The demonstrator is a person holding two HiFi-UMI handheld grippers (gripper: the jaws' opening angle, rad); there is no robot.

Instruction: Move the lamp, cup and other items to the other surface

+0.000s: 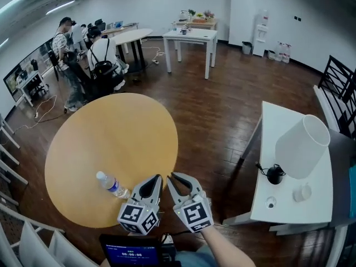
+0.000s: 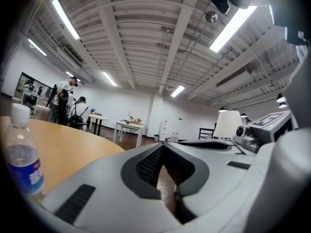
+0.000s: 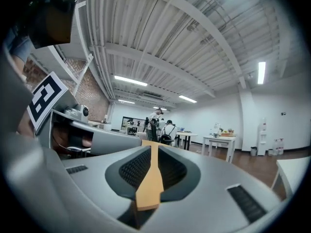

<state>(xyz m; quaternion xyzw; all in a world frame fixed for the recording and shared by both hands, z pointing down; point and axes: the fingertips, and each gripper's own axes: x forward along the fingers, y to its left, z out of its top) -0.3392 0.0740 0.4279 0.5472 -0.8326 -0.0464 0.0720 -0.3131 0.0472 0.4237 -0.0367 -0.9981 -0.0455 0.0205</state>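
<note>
Both of my tongs are closed with nothing in them. The left gripper (image 1: 157, 179) and the right gripper (image 1: 171, 177) sit tip beside tip over the near edge of the round wooden table (image 1: 111, 138), pointing level across it. Through each thin slit between the jaws I see only table or floor.

What matters next is that the lamp (image 1: 295, 149) is not ahead of me but off to my right, on the white table (image 1: 278, 121), well apart from both tongs with open floor between. My right gripper is the nearer one, though only barely, since the two are side by side.

The lamp stands on its dark base near the white table's left edge, toward the near end. Its long axis runs up through the stem into the white shade. The lean away from me looks, I judge, like the wide lens rather than a real tilt.

A white cup (image 1: 302, 192) sits nearer the near edge, just beside the lamp. A small round item (image 1: 270, 203) by the near left corner is too small to name.

A water bottle (image 1: 113, 184) stands upright on the round table just left of my left gripper.
</note>
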